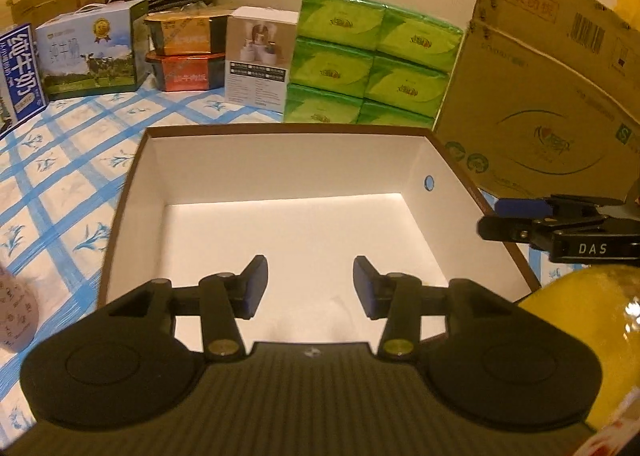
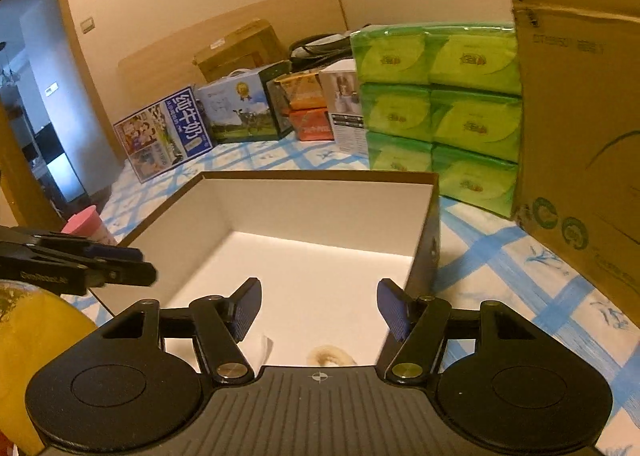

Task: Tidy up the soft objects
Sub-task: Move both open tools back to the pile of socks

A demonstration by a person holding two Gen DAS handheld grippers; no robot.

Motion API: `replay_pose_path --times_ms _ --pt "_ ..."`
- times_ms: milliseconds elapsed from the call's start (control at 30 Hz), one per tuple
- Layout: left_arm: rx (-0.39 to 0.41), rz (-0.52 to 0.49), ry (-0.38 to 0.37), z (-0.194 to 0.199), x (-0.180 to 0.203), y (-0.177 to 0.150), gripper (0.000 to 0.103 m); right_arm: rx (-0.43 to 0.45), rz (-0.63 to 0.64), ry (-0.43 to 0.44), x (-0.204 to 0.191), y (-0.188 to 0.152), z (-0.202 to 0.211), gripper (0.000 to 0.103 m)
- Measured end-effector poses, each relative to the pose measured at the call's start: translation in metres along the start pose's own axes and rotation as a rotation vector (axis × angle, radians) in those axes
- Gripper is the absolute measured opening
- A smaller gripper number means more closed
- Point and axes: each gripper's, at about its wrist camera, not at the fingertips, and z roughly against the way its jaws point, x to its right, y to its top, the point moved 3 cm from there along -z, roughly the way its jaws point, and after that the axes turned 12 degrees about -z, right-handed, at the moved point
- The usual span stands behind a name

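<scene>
A white sheet with blue lattice print [image 1: 72, 160] carries an open brown, white-lined box [image 1: 280, 164], green tissue packs [image 1: 372, 56], milk cartons [image 1: 88, 52] and a tall cardboard carton [image 1: 540, 104].

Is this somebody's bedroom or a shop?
Probably a room at home, maybe a bedroom used for storage. An open box sits on a blue checked sheet, with tissue packs and milk cartons stacked along the wall, and a doorway.

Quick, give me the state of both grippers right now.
Left gripper: open, jaws spread, nothing between them, over the white-lined box.
Right gripper: open, jaws spread, holding nothing, over the same box.
</scene>
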Motion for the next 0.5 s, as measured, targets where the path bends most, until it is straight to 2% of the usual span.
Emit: replay_pose_path --times_ms 200,500 --pt "0.006 -0.005 0.048 0.028 -0.005 -0.009 0.043 0.024 -0.043 -0.022 0.004 -0.006 0.027 0.064" --pt "0.047 0.001 0.095 0.102 0.003 -0.026 0.043 0.105 -0.124 0.022 0.000 -0.023 0.093 0.064"
